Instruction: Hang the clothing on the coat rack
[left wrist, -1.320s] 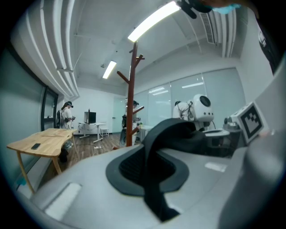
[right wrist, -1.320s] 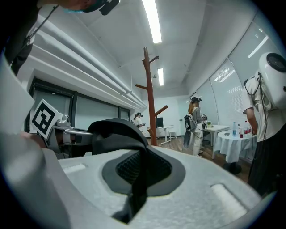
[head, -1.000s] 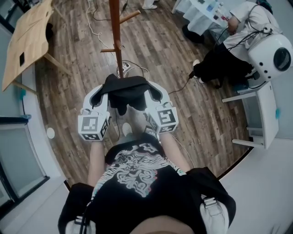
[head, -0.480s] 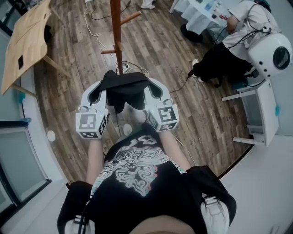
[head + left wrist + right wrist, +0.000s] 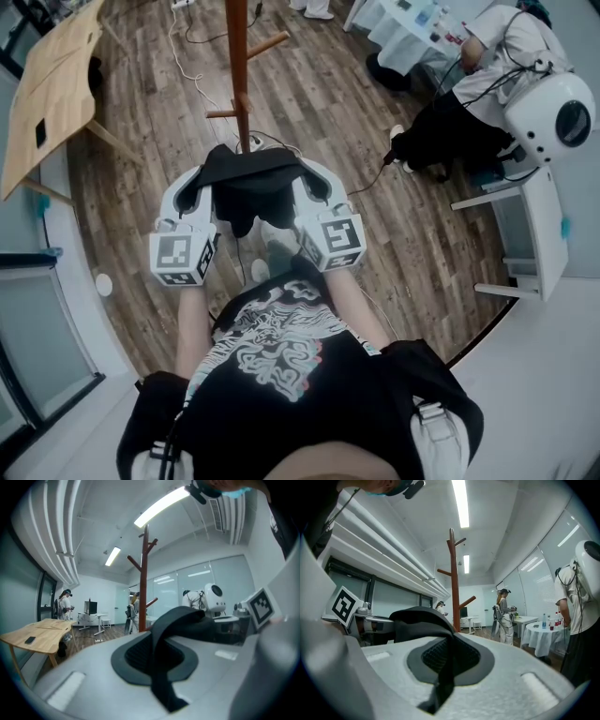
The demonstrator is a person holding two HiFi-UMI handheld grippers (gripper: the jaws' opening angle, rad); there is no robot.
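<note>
Clothing [image 5: 253, 187] in left tool [image 5: 204, 180], right tool [image 5: 307, 178]

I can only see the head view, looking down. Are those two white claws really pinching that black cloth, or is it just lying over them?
Observer: The left gripper view shows the left gripper shut, with a fold of the black clothing pinched between its jaws.
Operator: And the other one?
Observer: The right gripper view shows the right gripper shut on another fold.
Operator: My picture cuts off the pole. Does it have hooks up high?
Observer: Yes, the coat rack has angled wooden pegs near its top, above the cloth in that view.
</note>
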